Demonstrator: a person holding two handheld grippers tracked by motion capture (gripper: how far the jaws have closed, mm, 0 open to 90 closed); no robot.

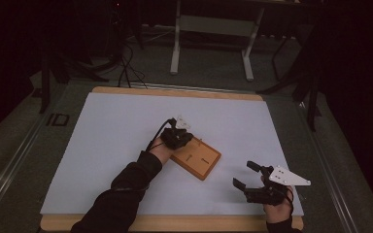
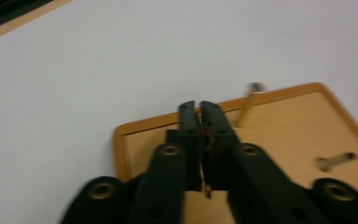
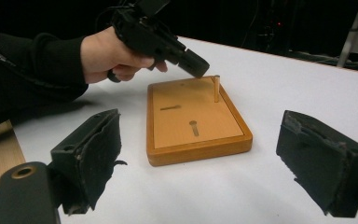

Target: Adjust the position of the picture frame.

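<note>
- Where the person's left forearm reaches in from the near edge of the white desk [image 1: 107, 126], the left tongs [image 1: 180, 137] hang over the far-left part of the wooden tray [image 1: 206, 162], clenched with their black jaws pressed together; I cannot tell whether anything is pinched between them.
- Just right of those jaw tips, a slim wooden peg [image 3: 216, 88] stands upright near the tray's far edge, apart from the tongs.
- Near the middle of the desk lies the tray, turned at an angle, with two dark screw-shaped marks [image 3: 193, 127] on its floor.
- Well right of the tray and nearer the person, the right tongs [image 1: 245, 175] hover released, jaws spread wide and pointing toward the tray, nothing between them.
</note>
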